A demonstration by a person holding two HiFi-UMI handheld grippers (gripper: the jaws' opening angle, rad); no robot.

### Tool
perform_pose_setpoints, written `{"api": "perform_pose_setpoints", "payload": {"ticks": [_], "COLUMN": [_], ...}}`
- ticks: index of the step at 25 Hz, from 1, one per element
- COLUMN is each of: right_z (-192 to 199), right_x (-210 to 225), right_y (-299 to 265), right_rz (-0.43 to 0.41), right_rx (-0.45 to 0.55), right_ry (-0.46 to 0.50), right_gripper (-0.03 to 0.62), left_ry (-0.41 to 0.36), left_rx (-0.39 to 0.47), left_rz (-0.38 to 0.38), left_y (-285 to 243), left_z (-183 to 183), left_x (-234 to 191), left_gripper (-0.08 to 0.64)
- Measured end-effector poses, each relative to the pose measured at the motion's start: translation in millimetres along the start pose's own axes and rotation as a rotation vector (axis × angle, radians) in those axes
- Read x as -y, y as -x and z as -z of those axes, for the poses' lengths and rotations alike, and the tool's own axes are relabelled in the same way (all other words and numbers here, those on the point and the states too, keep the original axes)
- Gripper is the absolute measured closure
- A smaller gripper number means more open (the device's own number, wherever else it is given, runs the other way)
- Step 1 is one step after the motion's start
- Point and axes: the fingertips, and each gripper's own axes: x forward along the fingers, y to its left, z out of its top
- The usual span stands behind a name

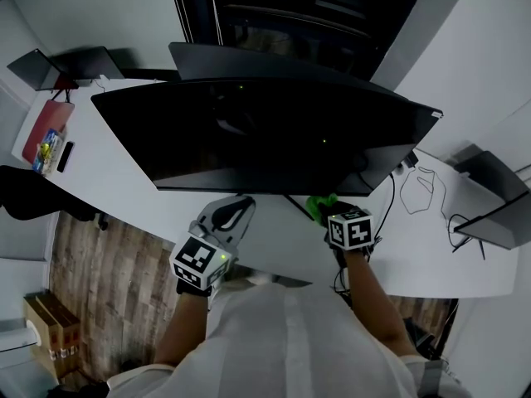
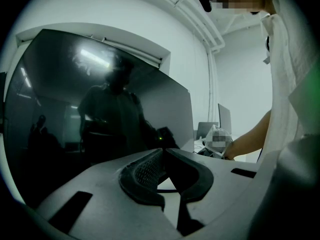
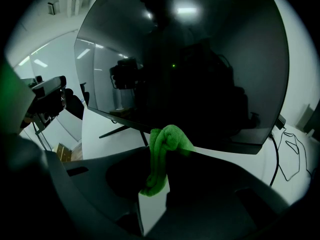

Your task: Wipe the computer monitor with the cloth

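Jaws of our left gripper (image 2: 161, 153) are closed tip to tip on nothing, and it hovers over the table's (image 1: 116, 181) near edge, just below the lower rim of the monitor (image 1: 265, 131), which stands across the middle of the table. That idle side is our first worry: with nothing bracing the screen, a firm push could rock it on its stand or shove it toward the far edge. To the right, the jaws of our right gripper (image 3: 159, 159) are clamped on the green cloth (image 3: 170, 138), held close under the same lower rim and not yet on the glass. Only a small wad pokes past the tips, so we judge that a flat approach could bring hard plastic against the panel and scratch it. A narrow pinch may also let the cloth slip out mid-stroke. Loose cables (image 1: 423, 189) near the table's right edge could snag on a wide sweep.
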Motion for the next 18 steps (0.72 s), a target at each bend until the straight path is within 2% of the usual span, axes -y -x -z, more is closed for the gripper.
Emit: {"api": "perform_pose_setpoints", "payload": {"ticks": [18], "right_z": [-15], "right_x": [-53], "right_y": [-23], "right_rz": [0.003], "right_rx": [-0.017], "right_ry": [0.009], "right_gripper": [0.522], "left_ry": [0.028], "left_rx": [0.013], "left_rz": [0.011], "left_y": [32], "left_z": [8], "left_x": [-49], "left_gripper": [0.534]}}
